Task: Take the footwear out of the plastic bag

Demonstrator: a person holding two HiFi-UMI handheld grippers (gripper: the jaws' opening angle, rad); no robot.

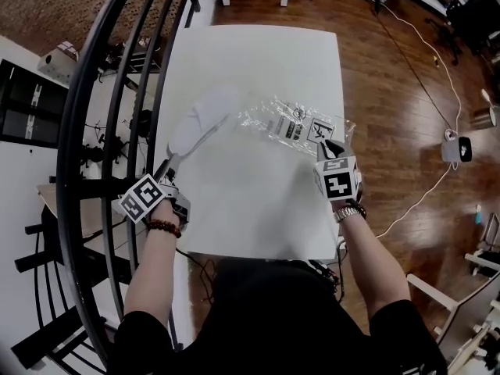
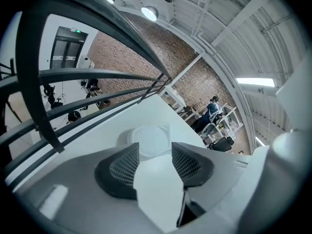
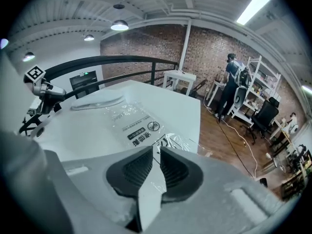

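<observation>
You're working over a large white rectangular table [image 1: 258, 61]. On it the crinkled clear plastic bag with black print [image 1: 289, 122] lies flat towards your right. The flat white slipper [image 1: 201, 119] lies on the bare tabletop to its left. It looks fully out of the film, with its toe end close to the bag's mouth; whether they still touch I cannot tell.

Your left gripper [image 2: 155, 147] has its jaws spread wide, with the slipper's heel just ahead of them and nothing pinched. Your right gripper [image 3: 156, 152] has its jaws only slightly parted at the bag's near corner. The film lies in the narrow gap, and the pads do not seem to press on it.

I judge the extraction essentially done and this the letting-go step. Next, lift both grippers straight clear, watching that the light film does not cling to the right pads and drag the bag along.
</observation>
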